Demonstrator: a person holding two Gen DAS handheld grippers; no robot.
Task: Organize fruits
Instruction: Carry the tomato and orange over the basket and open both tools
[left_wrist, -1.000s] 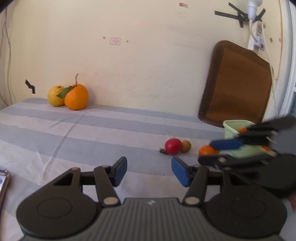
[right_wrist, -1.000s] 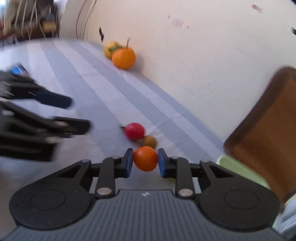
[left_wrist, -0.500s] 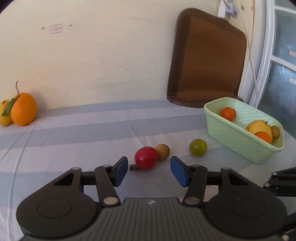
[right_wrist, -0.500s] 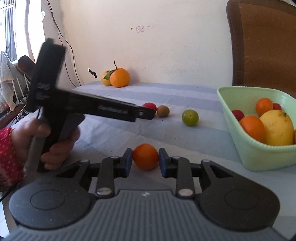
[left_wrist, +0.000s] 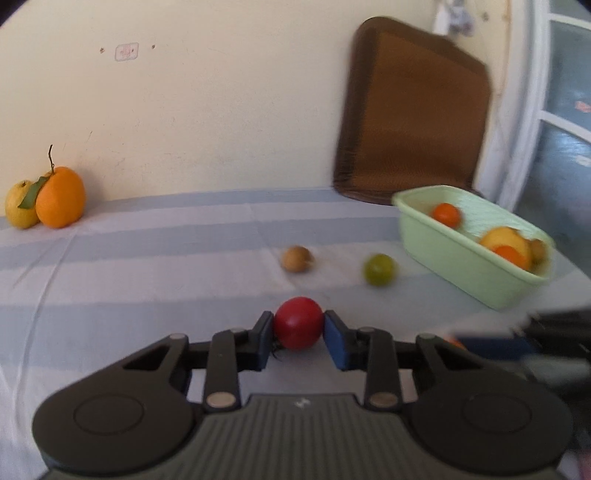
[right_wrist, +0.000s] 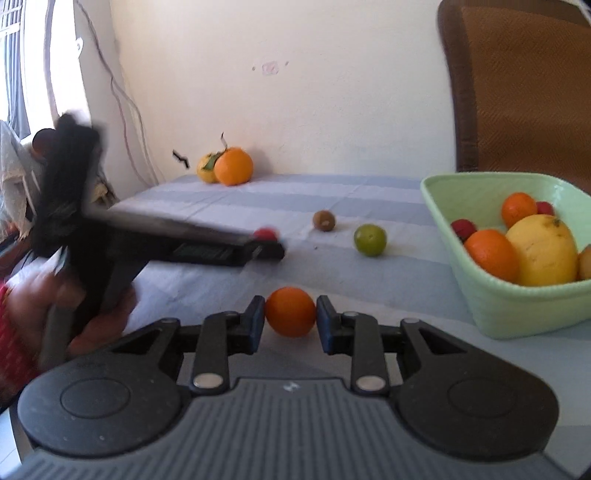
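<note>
Your left gripper (left_wrist: 298, 330) clamps the round red fruit (left_wrist: 297, 322); your right gripper (right_wrist: 290, 318) pinches the small round orange (right_wrist: 290, 311) above the striped surface (right_wrist: 303, 199).

Red fruit (left_wrist: 298, 322), green fruit (left_wrist: 378, 269), mint basket (left_wrist: 458, 258), blue-grey striped cloth (left_wrist: 147, 266).

Red fruit (left_wrist: 297, 322) – round, glossy; small orange (right_wrist: 290, 311) – round; both above striped cloth.
</note>
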